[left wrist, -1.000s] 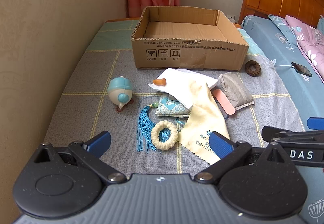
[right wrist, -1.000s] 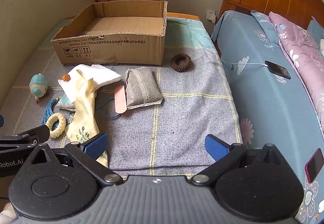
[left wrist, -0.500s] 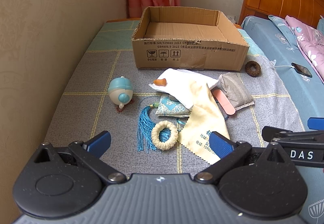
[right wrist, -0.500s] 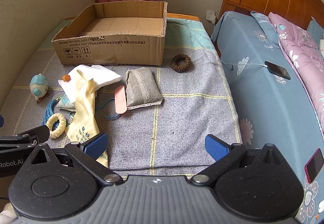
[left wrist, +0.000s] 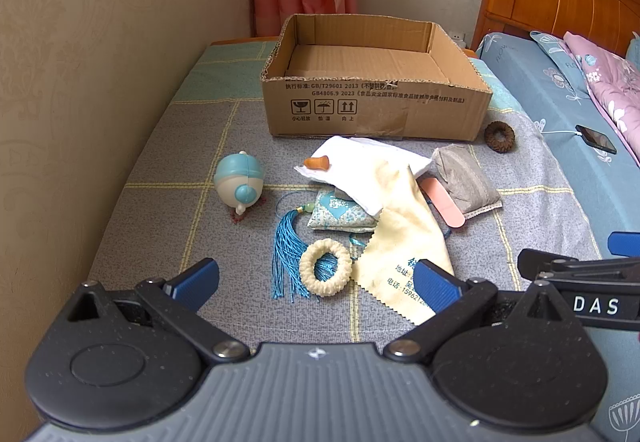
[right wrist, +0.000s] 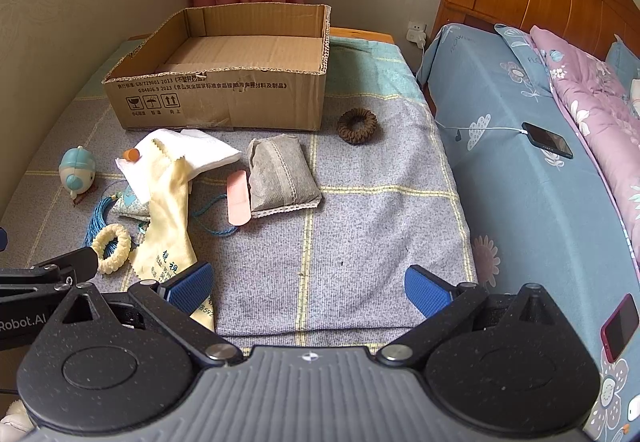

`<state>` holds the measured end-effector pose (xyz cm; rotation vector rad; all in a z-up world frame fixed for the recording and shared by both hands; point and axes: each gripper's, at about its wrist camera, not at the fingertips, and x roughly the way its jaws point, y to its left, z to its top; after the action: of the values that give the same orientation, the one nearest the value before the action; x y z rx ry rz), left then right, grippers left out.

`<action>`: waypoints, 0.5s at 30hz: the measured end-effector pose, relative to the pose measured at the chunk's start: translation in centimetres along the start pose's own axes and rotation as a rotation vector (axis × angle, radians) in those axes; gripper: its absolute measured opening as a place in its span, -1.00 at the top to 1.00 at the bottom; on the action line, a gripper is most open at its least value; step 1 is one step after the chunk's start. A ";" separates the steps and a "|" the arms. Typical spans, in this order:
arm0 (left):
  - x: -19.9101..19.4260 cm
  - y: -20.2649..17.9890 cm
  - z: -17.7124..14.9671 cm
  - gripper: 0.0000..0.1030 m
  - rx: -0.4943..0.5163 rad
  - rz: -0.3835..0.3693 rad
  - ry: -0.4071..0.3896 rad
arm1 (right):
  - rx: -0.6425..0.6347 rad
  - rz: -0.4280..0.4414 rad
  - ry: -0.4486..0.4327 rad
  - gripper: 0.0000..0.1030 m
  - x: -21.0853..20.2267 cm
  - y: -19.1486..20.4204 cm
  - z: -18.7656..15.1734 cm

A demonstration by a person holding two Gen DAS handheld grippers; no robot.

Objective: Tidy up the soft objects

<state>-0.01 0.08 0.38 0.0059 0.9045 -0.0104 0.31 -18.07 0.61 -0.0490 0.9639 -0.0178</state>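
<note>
Cardboard box [left wrist: 376, 110] printed "GB/T29601 2013", left tongs [left wrist: 314, 280] and right tongs [right wrist: 308, 284] both released, empty.

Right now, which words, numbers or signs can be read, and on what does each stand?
"GB/T29601 2013", "GB4806.9 2023", three handling symbols: brown cardboard box; its other print is too small.
"DAS": black right gripper.
"Robot.AI": black left gripper.
"1596...", cut off: pale yellow cloth.
</note>
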 end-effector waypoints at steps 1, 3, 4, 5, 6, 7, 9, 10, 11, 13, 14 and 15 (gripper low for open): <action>0.0 0.0 0.0 -0.99 0.000 0.000 0.000 | -0.001 0.000 0.000 -1.00 0.1 0.0 -0.1; 0.0 0.0 0.0 -0.99 -0.001 0.000 0.000 | -0.001 -0.001 0.000 -1.00 0.0 0.0 0.0; 0.0 0.0 0.0 -0.99 0.000 0.000 0.000 | -0.001 -0.001 0.000 -1.00 0.0 0.0 0.0; 0.0 0.0 0.0 -0.99 0.000 0.001 0.000 | -0.002 -0.001 0.000 -1.00 0.0 0.0 0.1; 0.0 0.0 0.0 -0.99 0.000 0.000 -0.001 | -0.002 -0.001 0.000 -1.00 0.0 0.0 0.1; 0.0 0.0 0.0 -0.99 0.000 0.000 -0.001 | -0.001 -0.001 0.000 -1.00 0.0 0.0 0.1; 0.0 0.0 0.0 -0.99 0.000 -0.001 0.000 | -0.001 -0.002 -0.001 -1.00 0.0 0.1 0.1; 0.0 0.0 0.0 -0.99 0.000 0.000 -0.001 | -0.002 -0.002 -0.001 -1.00 0.0 0.1 0.2; 0.0 0.0 0.0 -0.99 0.000 0.000 -0.002 | -0.002 -0.003 0.000 -1.00 0.0 0.1 0.2; 0.0 0.0 0.0 -0.99 0.000 0.000 -0.002 | -0.003 -0.003 -0.003 -1.00 -0.1 0.0 0.1; 0.0 0.0 0.0 -0.99 0.000 0.000 -0.002 | -0.003 -0.004 -0.003 -1.00 -0.1 0.0 0.1; 0.0 0.0 0.0 -0.99 0.000 0.000 -0.001 | -0.004 -0.005 -0.004 -1.00 -0.1 0.0 0.2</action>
<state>-0.02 0.08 0.37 0.0057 0.9032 -0.0104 0.39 -18.04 0.79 -0.0551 0.9596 -0.0199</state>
